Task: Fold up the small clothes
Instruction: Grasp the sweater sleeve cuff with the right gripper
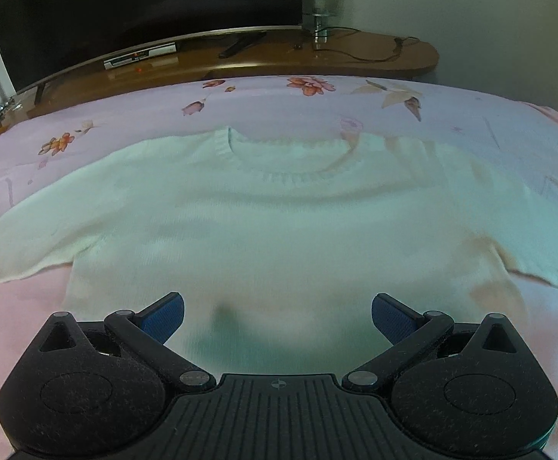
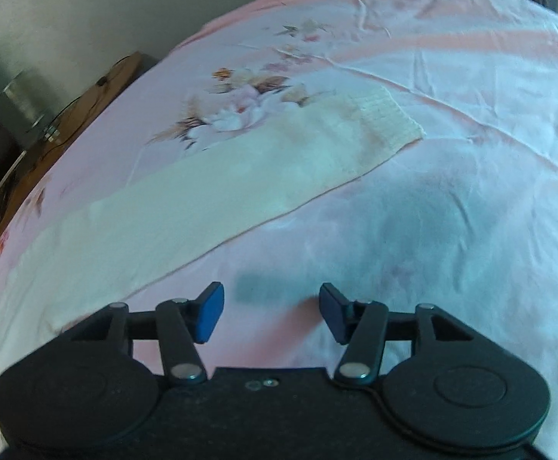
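Note:
A small cream knit sweater (image 1: 279, 222) lies flat on the pink floral bedsheet (image 1: 317, 103), neckline (image 1: 286, 168) at the far side and both sleeves spread outward. My left gripper (image 1: 278, 316) is open and empty, hovering above the sweater's lower body near the hem. In the right wrist view one sleeve (image 2: 210, 180) runs diagonally to its ribbed cuff (image 2: 390, 119). My right gripper (image 2: 271, 308) is open and empty above bare sheet (image 2: 451, 230), just beside the sleeve's lower edge.
A wooden shelf (image 1: 279, 57) runs along the bed's far edge, with a dark TV screen (image 1: 133, 4), a set-top box (image 1: 139, 57), a metal lamp base (image 1: 321, 4) and cables on it. A plain wall (image 1: 489, 19) stands behind.

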A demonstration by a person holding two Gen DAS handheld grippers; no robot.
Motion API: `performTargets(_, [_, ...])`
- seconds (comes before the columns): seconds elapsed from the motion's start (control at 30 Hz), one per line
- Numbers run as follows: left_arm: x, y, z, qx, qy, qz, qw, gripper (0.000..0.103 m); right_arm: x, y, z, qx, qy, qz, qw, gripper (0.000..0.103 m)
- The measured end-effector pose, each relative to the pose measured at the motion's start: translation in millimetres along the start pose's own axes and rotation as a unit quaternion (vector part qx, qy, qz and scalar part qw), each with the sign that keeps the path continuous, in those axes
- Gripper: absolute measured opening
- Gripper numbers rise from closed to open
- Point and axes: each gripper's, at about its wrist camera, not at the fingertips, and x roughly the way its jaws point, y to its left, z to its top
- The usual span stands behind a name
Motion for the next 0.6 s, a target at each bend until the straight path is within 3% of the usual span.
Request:
performTargets(0.23, [30.7,8.3,15.3,-0.015,0.015,0.01,0.9997,0.103,19.5,-7.0,33.6,0.045,-0.029,-0.006,0.999,0.053])
performTargets(0.33, [38.1,11.0,18.1,-0.016,0.016,0.008,0.9997,0.103,25.9,-8.5,43.4,0.049,-0.047,-0.018,0.997,0.044])
performTargets(0.53, [48.2,18.2,19.9,-0.025,0.015,0.01,0.9995,0.103,36.3,-10.8,55.9,0.046,-0.08,-0.019,0.996,0.011])
performTargets(0.6, [48.8,22.3,20.1,-0.028,0.015,0.011,0.9994,0.103,34.4,-5.4,56.7,0.037,-0.092,-0.016,0.995,0.009])
